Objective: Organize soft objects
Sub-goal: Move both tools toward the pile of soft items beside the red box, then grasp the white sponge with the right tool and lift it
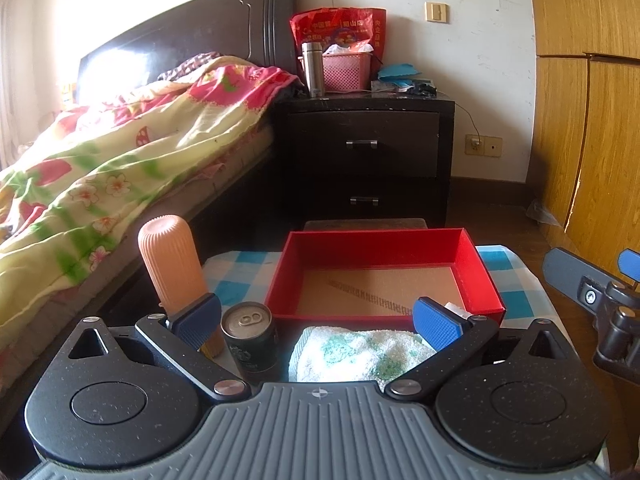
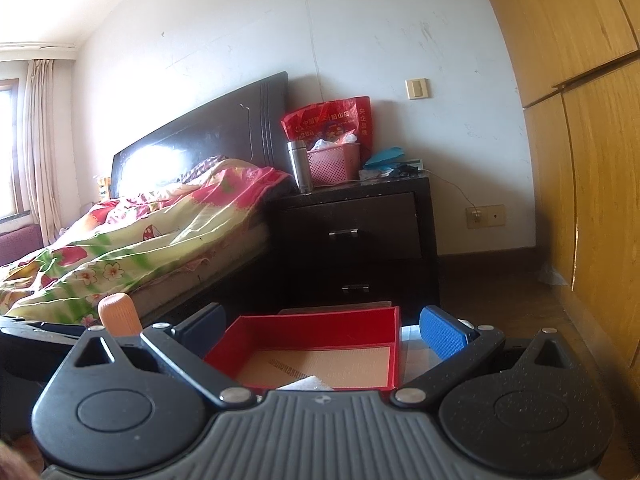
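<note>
A folded white towel with green print (image 1: 352,354) lies on the checked cloth just in front of a shallow red box (image 1: 384,248) with a brown cardboard floor. My left gripper (image 1: 318,322) is open, its blue pads spread either side of the towel and above it. My right gripper (image 2: 322,330) is open and empty, held above the near edge of the red box (image 2: 320,320); it also shows at the right edge of the left wrist view (image 1: 600,292). A bit of white material (image 2: 306,383) shows at the box's near edge.
A dark drink can (image 1: 250,340) and a ribbed peach bottle (image 1: 172,260) stand left of the towel. A bed with a floral quilt (image 1: 120,160) is on the left, a dark nightstand (image 1: 360,152) behind the box, and a wooden wardrobe (image 1: 592,100) on the right.
</note>
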`<state>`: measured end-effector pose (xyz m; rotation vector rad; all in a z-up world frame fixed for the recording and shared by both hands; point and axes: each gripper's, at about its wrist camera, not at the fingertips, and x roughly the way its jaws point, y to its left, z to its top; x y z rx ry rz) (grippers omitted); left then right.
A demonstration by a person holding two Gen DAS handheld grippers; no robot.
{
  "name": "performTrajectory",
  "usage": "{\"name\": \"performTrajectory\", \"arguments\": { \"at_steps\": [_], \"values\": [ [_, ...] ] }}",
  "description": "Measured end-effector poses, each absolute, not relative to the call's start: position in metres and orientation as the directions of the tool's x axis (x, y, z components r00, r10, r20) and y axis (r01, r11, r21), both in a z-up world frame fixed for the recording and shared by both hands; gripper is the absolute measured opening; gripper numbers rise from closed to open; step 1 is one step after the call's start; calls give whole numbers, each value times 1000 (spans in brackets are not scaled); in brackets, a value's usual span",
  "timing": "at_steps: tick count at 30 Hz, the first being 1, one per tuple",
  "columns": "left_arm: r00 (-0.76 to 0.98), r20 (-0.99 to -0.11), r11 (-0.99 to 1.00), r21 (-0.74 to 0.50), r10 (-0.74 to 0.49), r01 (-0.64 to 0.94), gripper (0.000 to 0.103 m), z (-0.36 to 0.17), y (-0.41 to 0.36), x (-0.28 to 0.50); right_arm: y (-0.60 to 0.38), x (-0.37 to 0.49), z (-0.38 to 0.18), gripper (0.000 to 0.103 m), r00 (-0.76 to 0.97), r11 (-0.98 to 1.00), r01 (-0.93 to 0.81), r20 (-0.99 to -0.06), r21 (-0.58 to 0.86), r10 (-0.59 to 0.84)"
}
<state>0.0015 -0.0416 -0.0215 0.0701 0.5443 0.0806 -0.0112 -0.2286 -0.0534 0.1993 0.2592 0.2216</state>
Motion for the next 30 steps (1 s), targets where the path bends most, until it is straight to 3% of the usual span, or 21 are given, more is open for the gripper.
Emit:
{"name": "performTrajectory", "arguments": {
  "at_steps": [9,16,23,27,30],
  "values": [
    [808,-589,1000,13,13,-7,98,-33,-40,7,-234,-12,-53,85,945,953,-174,-231,248,233],
    [700,-713,997,-76,-44,-15,98,-63,-29,8,-238,-11,-53,85,949,957,-147,-238,249,208],
    [555,-755,916,-400,-349,33,98,-122,-6,-33,-245,-1,-61,85,906,971,-166,-361,171,219],
    [567,-805,983,-175,-176,56,96,-129,-17,-37,-251,2,-75,85,878,982,-156,-441,106,187],
    [651,-754,996,-85,-91,41,89,-112,-13,-40,-257,5,-86,84,852,983,-154,-492,96,181]
  ]
}}
